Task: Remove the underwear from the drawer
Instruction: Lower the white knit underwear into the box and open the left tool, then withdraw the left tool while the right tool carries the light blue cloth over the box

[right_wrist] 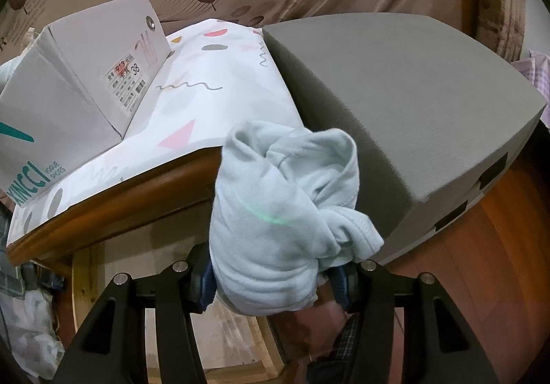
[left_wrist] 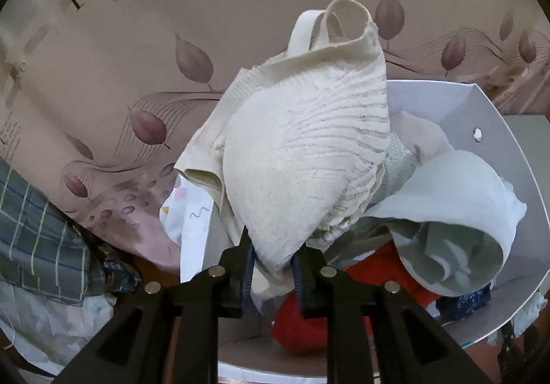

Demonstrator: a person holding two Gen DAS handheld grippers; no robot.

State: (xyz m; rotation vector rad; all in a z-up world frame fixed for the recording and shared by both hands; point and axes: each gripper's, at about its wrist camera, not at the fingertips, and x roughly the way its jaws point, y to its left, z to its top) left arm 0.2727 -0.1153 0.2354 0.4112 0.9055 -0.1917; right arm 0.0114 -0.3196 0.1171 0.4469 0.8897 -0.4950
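Note:
In the left wrist view my left gripper (left_wrist: 273, 253) is shut on the lower tip of a cream knitted bra (left_wrist: 299, 157). The bra stands up over an open white box (left_wrist: 498, 143) that holds more underwear: a pale grey-green bra (left_wrist: 457, 198), a red garment (left_wrist: 309, 322) and a dark blue piece (left_wrist: 471, 298). In the right wrist view my right gripper (right_wrist: 275, 277) is shut on a bunched light blue pair of underwear (right_wrist: 275, 212), which it holds up in front of a grey box (right_wrist: 395, 109).
A white shoebox (right_wrist: 68, 91) stands on a patterned white cloth (right_wrist: 213, 102) over a wooden table edge (right_wrist: 120, 191). A leaf-printed pink bedspread (left_wrist: 137, 74) lies behind. Plaid fabric (left_wrist: 37, 232) is at the lower left. A wooden floor (right_wrist: 498, 263) shows at the right.

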